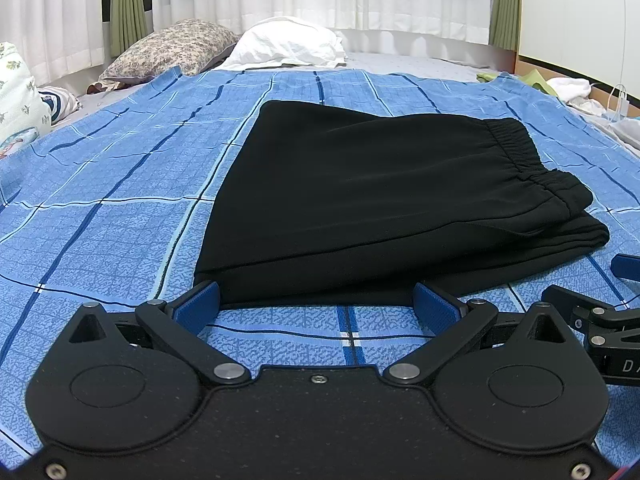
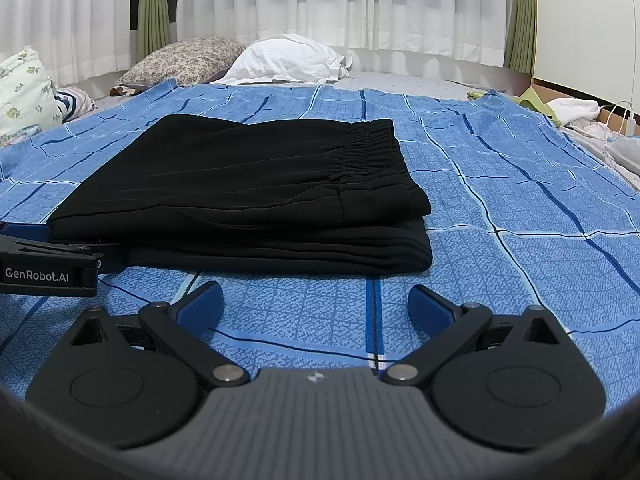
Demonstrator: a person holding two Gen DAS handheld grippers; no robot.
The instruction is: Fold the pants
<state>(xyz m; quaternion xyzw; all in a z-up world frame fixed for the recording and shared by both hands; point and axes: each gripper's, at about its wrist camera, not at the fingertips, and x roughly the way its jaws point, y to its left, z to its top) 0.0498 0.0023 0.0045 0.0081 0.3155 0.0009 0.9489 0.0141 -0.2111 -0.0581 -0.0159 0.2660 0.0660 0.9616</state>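
Black pants (image 1: 360, 200) lie folded in a stack on bed (image 1: 120, 240), waistband at 2 o'clock. Left gripper (image 1: 318, 300) fingers wide at near edge; right gripper (image 2: 316, 302) wide, holding nothing. Looks finished.

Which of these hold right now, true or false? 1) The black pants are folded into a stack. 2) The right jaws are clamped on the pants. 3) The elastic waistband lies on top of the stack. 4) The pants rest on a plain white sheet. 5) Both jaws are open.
1) True: the black fabric pants lie folded in layers.
2) False: the right gripper sits short of the pants, its jaws open over bare cover.
3) True: the gathered elastic waistband is on the top layer.
4) False: they rest on a blue checked bedcover.
5) True: the left gripper also has its jaws spread, at the pants' near edge.
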